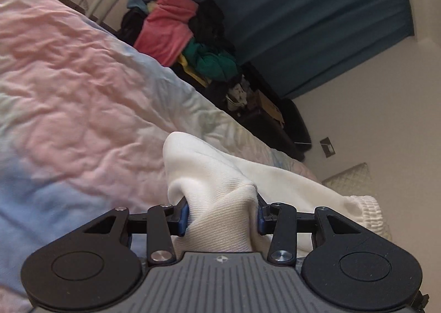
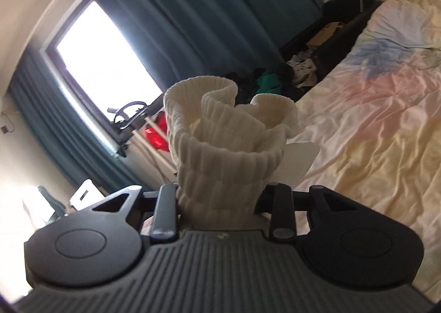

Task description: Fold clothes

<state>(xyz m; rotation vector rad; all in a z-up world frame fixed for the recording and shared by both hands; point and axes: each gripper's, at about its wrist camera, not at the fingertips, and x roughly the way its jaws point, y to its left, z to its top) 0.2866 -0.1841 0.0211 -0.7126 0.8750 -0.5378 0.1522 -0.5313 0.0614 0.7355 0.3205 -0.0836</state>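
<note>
Evidently, I held the white knit garment (image 1: 220,175) above the bed (image 1: 69,78), left gripper (image 1: 222,217) and right gripper (image 2: 219,200) each clamped on it, presumably for spreading.

A bed (image 1: 82,87) carries a wrinkled duvet tie-dyed in pink, blue and pale yellow. Beside it a heap of laundry (image 1: 182,34) (coral, black, green and a strip of yellow) is piled against a dark bed frame (image 1: 264,122). Teal curtains (image 2: 176,9) hang beside a bright window (image 2: 102,56). A cardboard box (image 2: 322,35) sits past the heap, and a wall socket (image 1: 327,147) is set low on the cream wall.
</note>
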